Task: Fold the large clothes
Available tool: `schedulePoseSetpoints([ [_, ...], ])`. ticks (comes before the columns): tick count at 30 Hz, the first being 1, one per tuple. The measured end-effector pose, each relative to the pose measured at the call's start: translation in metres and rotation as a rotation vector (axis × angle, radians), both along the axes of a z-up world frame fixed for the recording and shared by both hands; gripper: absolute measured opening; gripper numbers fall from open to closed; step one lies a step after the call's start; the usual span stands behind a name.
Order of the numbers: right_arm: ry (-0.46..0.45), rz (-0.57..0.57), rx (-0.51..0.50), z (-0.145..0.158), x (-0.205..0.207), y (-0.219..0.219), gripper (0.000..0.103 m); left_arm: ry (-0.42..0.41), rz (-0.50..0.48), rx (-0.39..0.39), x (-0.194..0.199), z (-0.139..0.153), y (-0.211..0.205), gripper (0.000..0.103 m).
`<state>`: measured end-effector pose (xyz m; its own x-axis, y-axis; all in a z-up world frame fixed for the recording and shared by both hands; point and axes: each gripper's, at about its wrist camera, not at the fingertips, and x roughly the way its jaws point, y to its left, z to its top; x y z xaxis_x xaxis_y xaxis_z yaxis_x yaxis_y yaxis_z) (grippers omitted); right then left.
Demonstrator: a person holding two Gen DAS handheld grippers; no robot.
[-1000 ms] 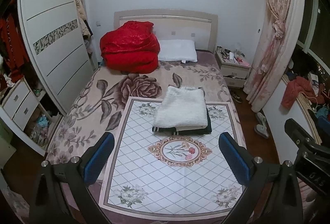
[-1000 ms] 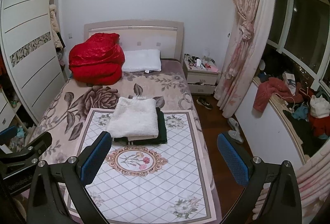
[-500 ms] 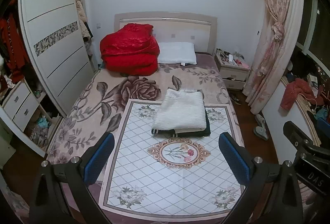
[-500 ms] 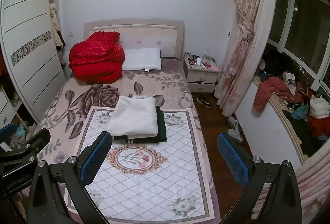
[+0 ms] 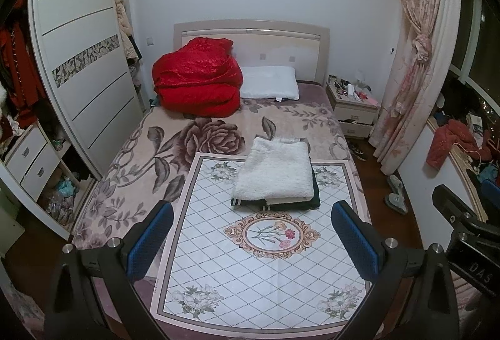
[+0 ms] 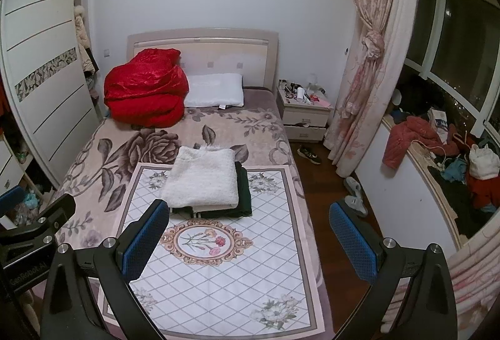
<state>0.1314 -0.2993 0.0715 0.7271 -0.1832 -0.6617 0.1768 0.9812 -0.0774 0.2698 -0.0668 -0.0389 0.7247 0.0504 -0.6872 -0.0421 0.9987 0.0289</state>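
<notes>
— Much folding left?

— Looks finished: a white fluffy garment (image 5: 275, 172) lies folded on a dark green one (image 6: 243, 193), stacked at the mat's (image 5: 250, 271) far edge.

— The grippers?

— The left gripper (image 5: 251, 241) and right gripper (image 6: 248, 238) hang above the mat, jaws apart, holding nothing.

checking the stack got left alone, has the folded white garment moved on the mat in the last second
No. The folded white garment lies atop the dark green one, straddling the mat's far edge as before; only the cameras shifted slightly.
</notes>
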Motion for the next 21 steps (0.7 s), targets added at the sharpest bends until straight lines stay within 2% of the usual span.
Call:
schedulePoseSetpoints([
  [21,0.000,0.000,0.000,0.0034,0.0003,-0.0044,0.103,-0.006,-0.011,0.002,0.0045,0.0066,0.0077,0.103],
])
